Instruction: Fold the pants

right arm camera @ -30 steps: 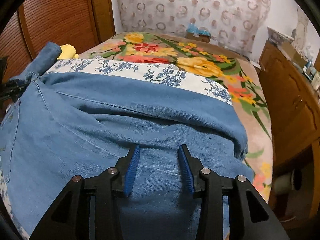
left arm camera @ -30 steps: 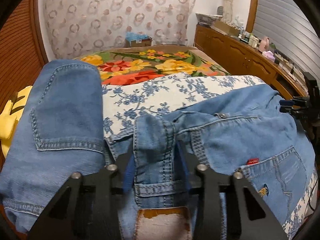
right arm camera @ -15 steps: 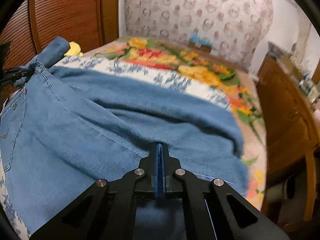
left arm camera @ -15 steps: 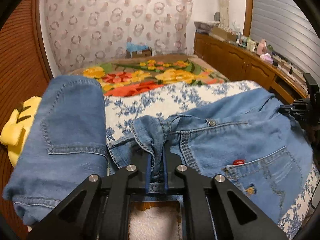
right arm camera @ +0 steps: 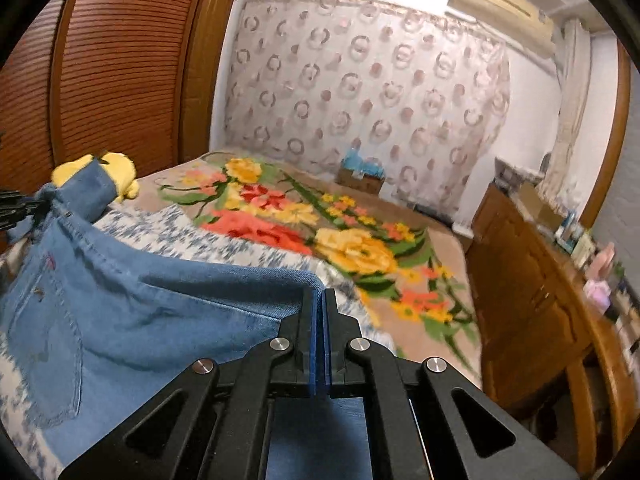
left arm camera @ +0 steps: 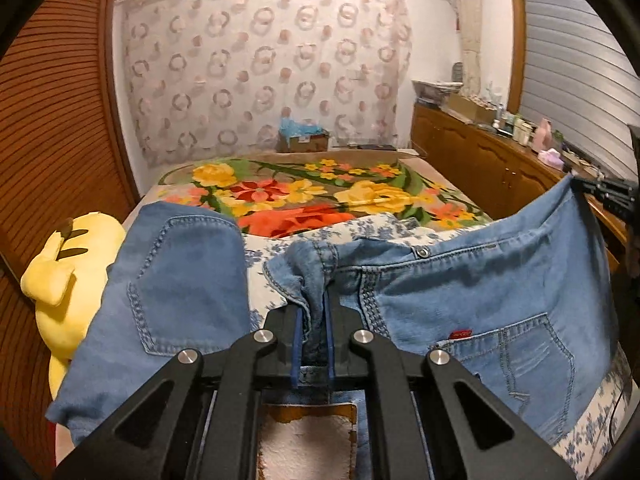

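Note:
Light blue denim pants (left arm camera: 480, 292) hang stretched between my two grippers above the bed. My left gripper (left arm camera: 313, 320) is shut on the bunched waistband, with a back pocket and red tag to its right. One part of the pants (left arm camera: 180, 280) hangs to the left. My right gripper (right arm camera: 319, 304) is shut on the pants' edge (right arm camera: 160, 312), lifted off the bed. The right gripper also shows at the right edge of the left wrist view (left arm camera: 604, 194), and the left gripper at the left edge of the right wrist view (right arm camera: 20, 208).
The bed carries a floral blanket (left arm camera: 320, 192) and a blue-and-white sheet (right arm camera: 192, 232). A yellow plush toy (left arm camera: 68, 272) lies at the bed's left. A wooden dresser (right arm camera: 532, 312) with clutter stands right; a wooden wardrobe (right arm camera: 100, 72) stands left.
Both grippers went from open to shut on the pants, then rose, lifting the denim off the bed and stretching it between them.

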The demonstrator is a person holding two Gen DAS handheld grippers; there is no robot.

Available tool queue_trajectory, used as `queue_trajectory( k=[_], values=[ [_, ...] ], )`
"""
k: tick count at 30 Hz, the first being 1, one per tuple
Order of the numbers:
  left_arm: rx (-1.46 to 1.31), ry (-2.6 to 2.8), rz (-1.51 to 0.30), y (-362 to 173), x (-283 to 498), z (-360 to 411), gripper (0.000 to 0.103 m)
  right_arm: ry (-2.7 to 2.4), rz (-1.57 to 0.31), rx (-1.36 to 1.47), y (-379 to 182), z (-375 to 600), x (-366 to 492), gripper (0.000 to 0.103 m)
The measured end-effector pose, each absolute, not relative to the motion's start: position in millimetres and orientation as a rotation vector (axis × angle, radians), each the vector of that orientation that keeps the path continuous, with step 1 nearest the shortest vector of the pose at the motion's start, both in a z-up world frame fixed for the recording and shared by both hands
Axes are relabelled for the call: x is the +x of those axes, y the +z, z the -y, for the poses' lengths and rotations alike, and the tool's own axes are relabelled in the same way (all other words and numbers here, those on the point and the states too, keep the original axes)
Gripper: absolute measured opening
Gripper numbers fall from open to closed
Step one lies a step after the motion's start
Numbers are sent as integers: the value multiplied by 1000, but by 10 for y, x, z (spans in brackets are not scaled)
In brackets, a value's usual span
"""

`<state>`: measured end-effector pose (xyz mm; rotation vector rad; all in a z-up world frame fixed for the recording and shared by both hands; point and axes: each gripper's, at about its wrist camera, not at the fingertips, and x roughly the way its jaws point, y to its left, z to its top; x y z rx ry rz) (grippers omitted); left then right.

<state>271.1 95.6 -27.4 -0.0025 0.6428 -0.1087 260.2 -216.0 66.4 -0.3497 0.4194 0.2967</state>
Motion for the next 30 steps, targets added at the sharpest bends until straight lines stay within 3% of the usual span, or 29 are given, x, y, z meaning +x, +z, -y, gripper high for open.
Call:
queue_trajectory(
  k=[9, 13, 14, 16, 19, 30],
  values=[
    [8, -74, -712, -470, 2850, -989, 17, 245, -542, -391, 147, 1597, 3202, 2],
    [13, -63, -716, -472, 2764, -1001, 34, 259, -583, -360, -79, 1526, 3251, 2],
    [14, -64, -714, -456, 2744, -1000, 47, 263, -586, -357, -83, 1540, 3274, 2],
    [11, -69, -692, -405, 2668, -997, 66, 254, -589, -348, -100, 1521, 3304, 12],
    [15, -73, -670, -342, 2574, -1001, 78, 241, -582, -321, -6, 1593, 3313, 29],
    [55, -80, -642, -305, 2140, -817, 79, 294, -536, -182, 134, 1915, 2517, 39]
  ],
)
